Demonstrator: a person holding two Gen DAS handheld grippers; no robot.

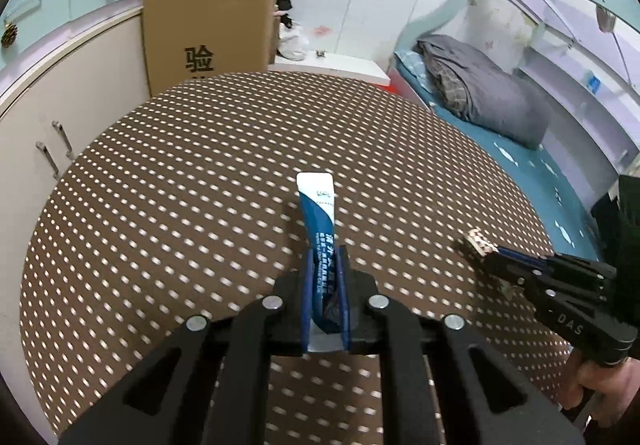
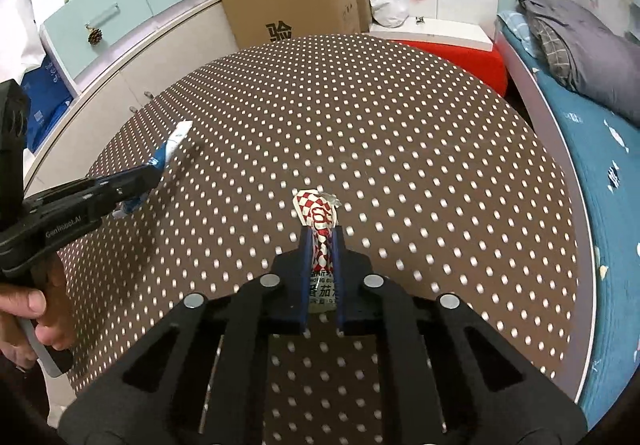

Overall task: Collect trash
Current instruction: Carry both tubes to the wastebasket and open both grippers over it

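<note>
In the left wrist view my left gripper (image 1: 325, 251) is shut on a blue and white sachet (image 1: 318, 205), whose white end sticks out past the fingertips above the brown dotted tablecloth (image 1: 180, 165). My right gripper (image 2: 321, 231) is shut on a red and white checkered sachet (image 2: 314, 209), crumpled at its free end. Each gripper also shows in the other's view: the right gripper (image 1: 486, 251) with the checkered sachet (image 1: 476, 241) at the right, the left gripper (image 2: 154, 169) with the blue sachet (image 2: 176, 137) at the left. Both sachets hang just over the tablecloth (image 2: 400, 125).
A cardboard box (image 1: 208, 41) stands behind the round table, beside pale cabinets (image 1: 60, 105). A bed with grey bedding (image 1: 480, 93) runs along the right. A red stool under a white board (image 2: 452, 49) sits between table and bed. A person's hand (image 2: 36, 309) holds the left gripper's handle.
</note>
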